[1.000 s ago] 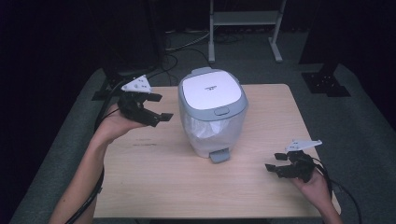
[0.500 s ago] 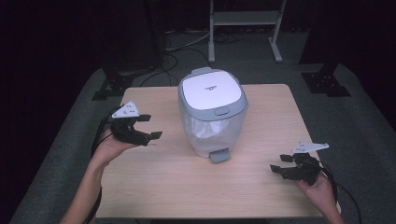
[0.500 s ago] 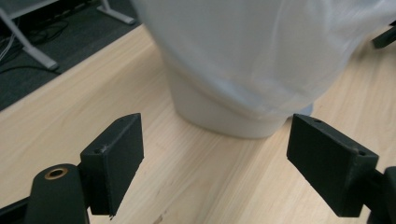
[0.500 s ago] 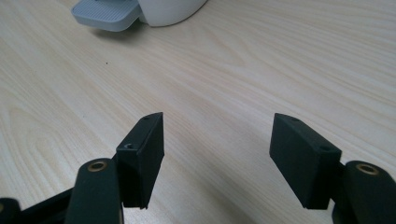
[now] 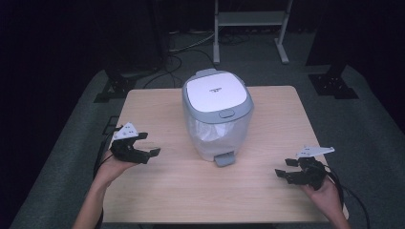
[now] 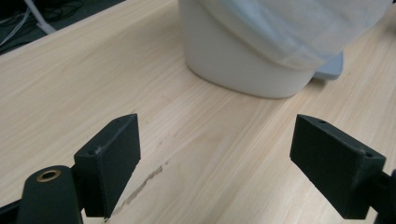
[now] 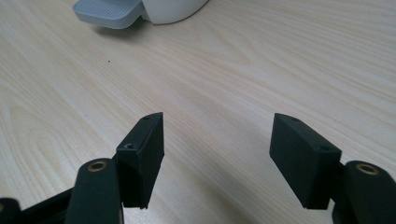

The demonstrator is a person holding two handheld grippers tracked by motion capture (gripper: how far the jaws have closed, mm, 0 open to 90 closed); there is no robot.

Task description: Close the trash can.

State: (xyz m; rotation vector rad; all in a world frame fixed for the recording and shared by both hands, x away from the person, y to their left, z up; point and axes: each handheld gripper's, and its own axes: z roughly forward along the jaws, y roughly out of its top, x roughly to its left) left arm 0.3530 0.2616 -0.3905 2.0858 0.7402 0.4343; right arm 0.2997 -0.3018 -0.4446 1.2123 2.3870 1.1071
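The pedal bin [image 5: 217,114] is standing at the middle of the tabletop [image 5: 157,186], lid down, its grey foot pedal [image 5: 224,158] sticking out of its near side toward the person. In the left claw view the bin's top is being cut off by the frame, leaving its white base [image 6: 243,70] and the crumpled liner bag [image 6: 299,32] hanging over it; a faint dark scuff [image 6: 140,184] on the wood is lying between bin and jaws, too small to make out from above. The left claw [image 5: 145,144] is hanging low to the bin's left, near the tabletop's left edge, its jaws standing wide apart and gripping nothing. The right claw [image 5: 284,169] is sitting to the bin's right and nearer the person, close to the near edge, jaws likewise spread wide with bare wood between them. Its own view is catching the ribbed pedal [image 7: 109,11] and a sliver of the bin's base, the rest being cropped. Open wood is lying all around the bin, with the broadest room on its near side between the two claws.
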